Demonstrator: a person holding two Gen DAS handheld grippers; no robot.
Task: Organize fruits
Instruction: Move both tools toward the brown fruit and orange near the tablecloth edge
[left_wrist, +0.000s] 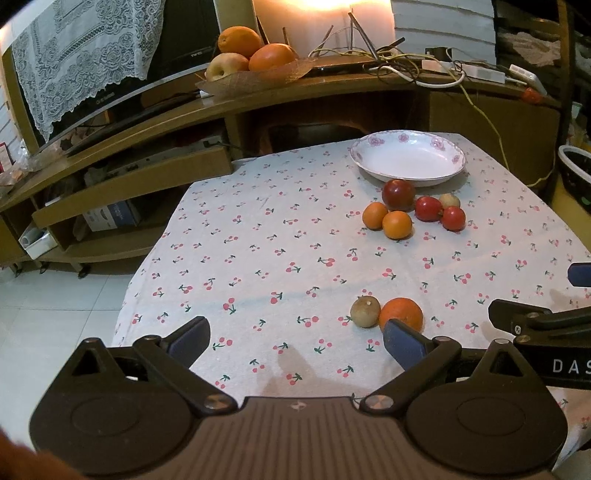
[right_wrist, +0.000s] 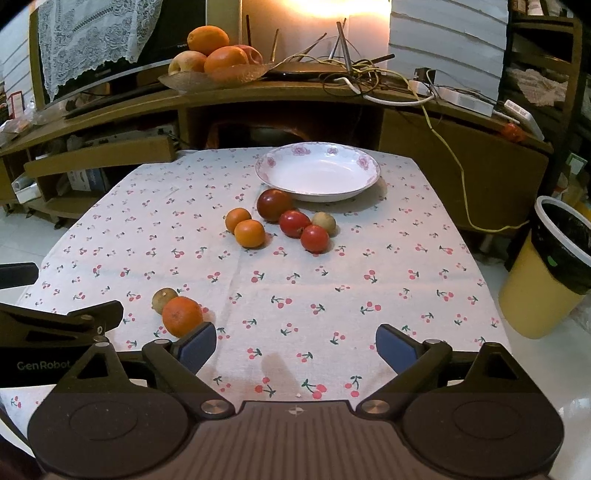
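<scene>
Wide open cloth on the counter (right_wrist: 369, 266); only the fruit cluster (right_wrist: 280, 221) fronts the bowl (right_wrist: 317, 173).

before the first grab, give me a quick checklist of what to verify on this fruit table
1. Left gripper open and holding nothing: ok.
2. Right gripper open and holding nothing: ok.
3. White bowl holds nothing and sits upright at the far end of the tablecloth: ok.
4. Near orange is clear to grip: not ok, the small brown fruit touches it.
5. Far cluster is separable: not ok, the two small oranges touch each other, and the red fruits crowd the dark red apple.
6. Grippers clear of each other: cannot tell, each one shows at the edge of the other's view.
</scene>
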